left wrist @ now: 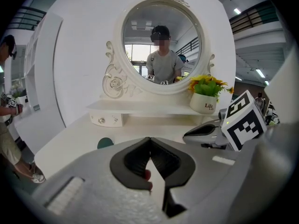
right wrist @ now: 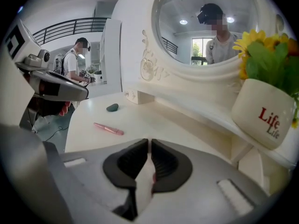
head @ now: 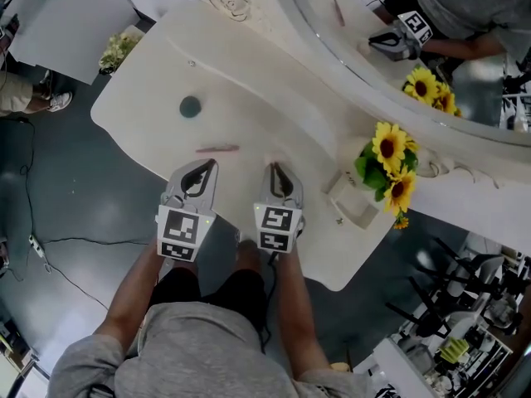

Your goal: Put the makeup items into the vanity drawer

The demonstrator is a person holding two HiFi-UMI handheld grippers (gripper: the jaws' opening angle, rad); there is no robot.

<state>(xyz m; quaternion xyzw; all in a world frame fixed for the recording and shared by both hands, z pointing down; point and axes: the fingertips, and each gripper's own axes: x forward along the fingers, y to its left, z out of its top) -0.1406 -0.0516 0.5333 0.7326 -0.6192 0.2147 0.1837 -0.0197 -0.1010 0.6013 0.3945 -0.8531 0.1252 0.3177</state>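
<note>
On the white vanity top (head: pixel 158 123) lie a thin pink makeup stick (head: pixel 217 148) (right wrist: pixel 108 129) and, farther off, a dark green round item (head: pixel 190 106) (left wrist: pixel 105 143) (right wrist: pixel 112 108). My left gripper (head: pixel 209 164) (left wrist: pixel 150 139) hovers just short of the pink stick, jaws shut and empty. To its right, my right gripper (head: pixel 275 168) (right wrist: pixel 149 141) has its tips together with nothing between them. A small white drawer unit (left wrist: pixel 106 119) (right wrist: pixel 138 96) with knobs sits under the shelf's left end. Another boxy unit (head: pixel 353 206) sits under the right end.
A white pot of sunflowers (head: pixel 390 168) (left wrist: pixel 204 101) (right wrist: pixel 261 118) stands on the shelf at the right, close to my right gripper. The round mirror (head: pixel 431 48) rises behind. Another person (head: pixel 17 89) stands on the floor to the left of the vanity.
</note>
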